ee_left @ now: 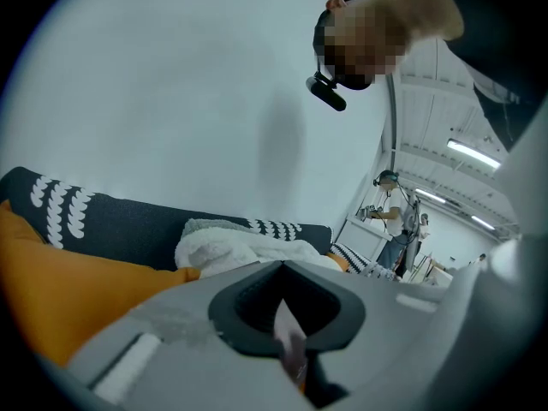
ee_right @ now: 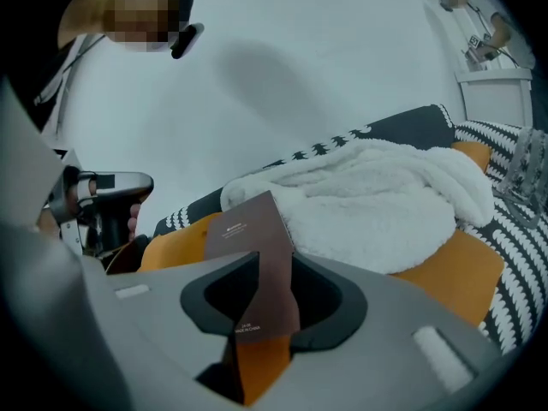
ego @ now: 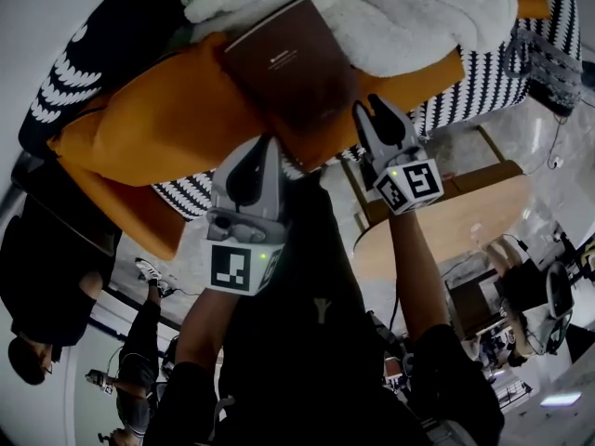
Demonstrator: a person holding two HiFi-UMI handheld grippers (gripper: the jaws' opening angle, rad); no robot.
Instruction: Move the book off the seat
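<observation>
Your left gripper [ee_left: 289,336] pinches the book [ego: 293,63] by its edge; the right gripper [ee_right: 257,315] has its jaws apart around a corner. The book lies on the sofa's [ego: 483,86] orange cushion [ego: 158,119], beside a blanket [ego: 409,7], below a white wall [ee_left: 171,101].

White fleecy blanket [ego: 409,7], pale wooden table [ego: 456,226], dark-clothed bystander [ego: 46,295] at the left edge

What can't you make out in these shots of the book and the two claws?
Left gripper view: the left claw is shut on a pinkish sliver, too blurred to identify.
Head view: its own body hides whether the right claw touches the book.
Right gripper view: the book's cover print is too small to read.
</observation>
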